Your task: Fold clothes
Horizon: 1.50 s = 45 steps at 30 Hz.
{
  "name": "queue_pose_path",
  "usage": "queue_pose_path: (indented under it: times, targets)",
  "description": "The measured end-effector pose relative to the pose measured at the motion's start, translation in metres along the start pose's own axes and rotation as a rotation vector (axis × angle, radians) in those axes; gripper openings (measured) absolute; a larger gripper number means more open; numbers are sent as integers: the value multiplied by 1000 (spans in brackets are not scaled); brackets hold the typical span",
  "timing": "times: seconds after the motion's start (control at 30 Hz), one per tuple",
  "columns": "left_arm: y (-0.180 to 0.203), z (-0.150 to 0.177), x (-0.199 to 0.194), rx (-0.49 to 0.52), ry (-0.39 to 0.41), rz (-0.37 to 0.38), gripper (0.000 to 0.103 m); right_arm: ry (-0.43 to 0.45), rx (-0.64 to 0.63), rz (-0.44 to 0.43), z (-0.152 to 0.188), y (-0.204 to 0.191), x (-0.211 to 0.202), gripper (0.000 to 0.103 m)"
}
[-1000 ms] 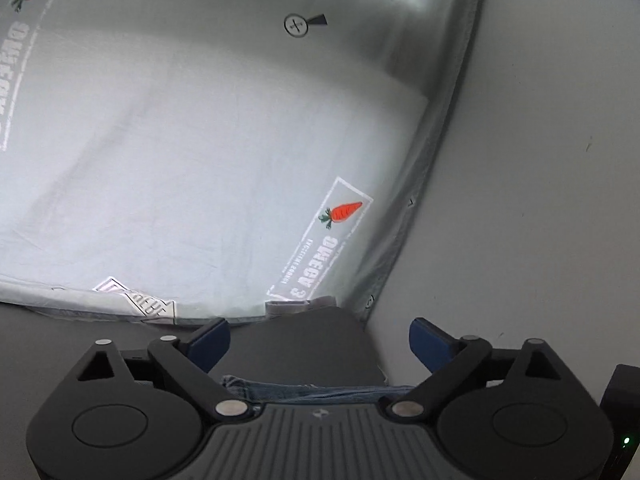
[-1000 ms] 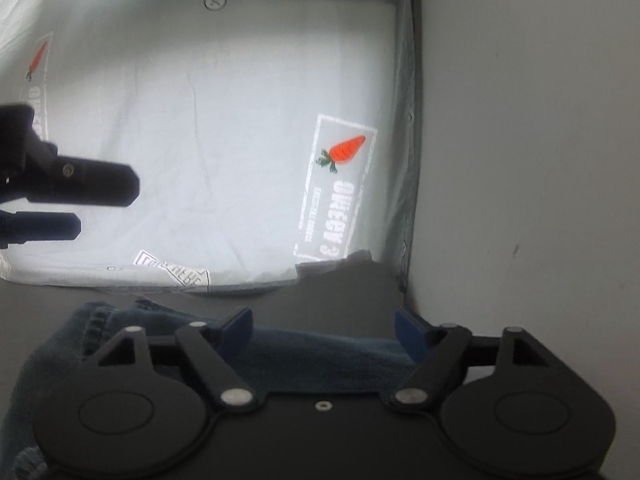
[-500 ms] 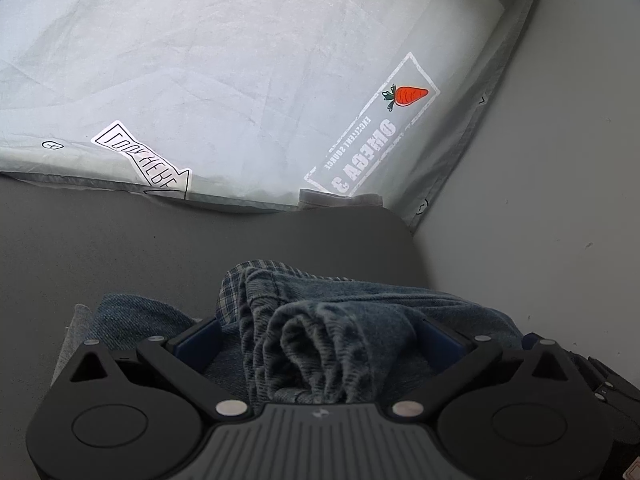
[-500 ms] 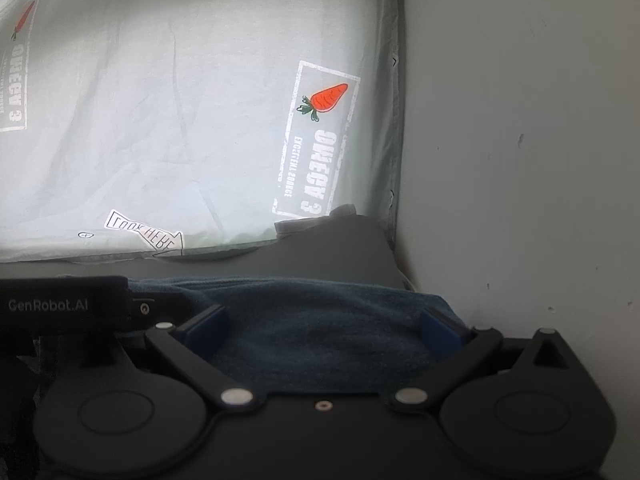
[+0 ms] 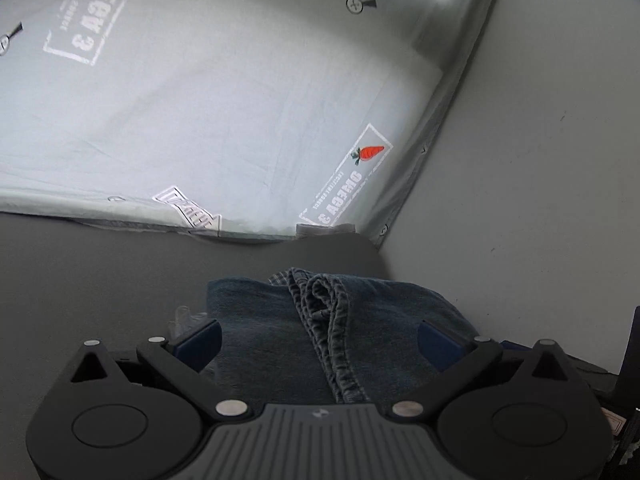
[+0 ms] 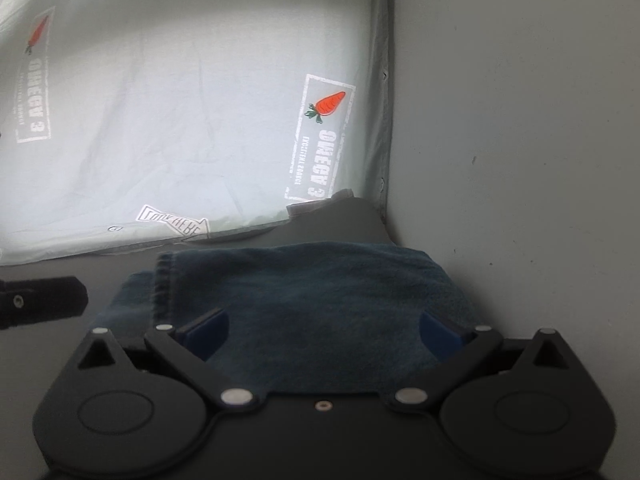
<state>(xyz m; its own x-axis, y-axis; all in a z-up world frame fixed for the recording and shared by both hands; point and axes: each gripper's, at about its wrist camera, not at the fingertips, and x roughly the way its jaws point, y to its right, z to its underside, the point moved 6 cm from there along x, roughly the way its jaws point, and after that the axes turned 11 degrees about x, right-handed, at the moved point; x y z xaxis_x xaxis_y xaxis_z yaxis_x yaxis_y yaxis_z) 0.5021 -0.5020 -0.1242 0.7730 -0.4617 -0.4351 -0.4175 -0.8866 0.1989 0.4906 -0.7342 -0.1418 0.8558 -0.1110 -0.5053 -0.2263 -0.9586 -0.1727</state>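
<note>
Jeans: the jeans (image 5: 360,320) lie in a compact, layered bundle on the dark worktop (image 5: 100,272), at its far right corner, near the wall (image 5: 540,160) and just short of the printed sheet (image 5: 200,120).
Look from the right: in the right wrist view the jeans (image 6: 320,300) show a smooth top layer with a stitched hem at the left edge.
Left tongs: your left tongs (image 5: 318,334) stand wide, one finger either side of the bundle, holding nothing that you can see.
Right tongs: your right tongs (image 6: 324,330) also stand wide over the cloth, with no fold pinched between the pads.
Stage: the bundle fits either a fold that is finished or one with a turn left; the pictures do not settle which.
Handling: judge the denim as soft but thick, fairly heavy for cloth, and not slippery or fragile; it should hold a crease yet sag if lifted from one point.
Where to grip: the bunched seam ridge in the middle and the hem at the left are the firmest edges; take all layers together, or the top one may slide off.
Risk: the wall is close on the right, so room there is tight.
</note>
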Motion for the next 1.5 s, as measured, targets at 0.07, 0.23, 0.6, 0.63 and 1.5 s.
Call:
queue_pose_path:
  times: [0.07,0.23,0.6,0.63,1.5]
  targets:
    - [-12,-6,-41,13,57,-61,103,2,-5,-41,5,-20,-28,103]
    - [-43,-30,-143,43,205,-246,103,124,13,-171,0,-79,-106,103]
    - [-135,-44,-352,62,310,-436,103,244,55,-307,35,-235,-242,103]
    - [-143,-41,-368,84,301,-446,103,243,66,-317,43,-251,-252,103]
    - [-285,123,-582,6,-120,-364,103,1,-39,-127,256,-459,-451,102]
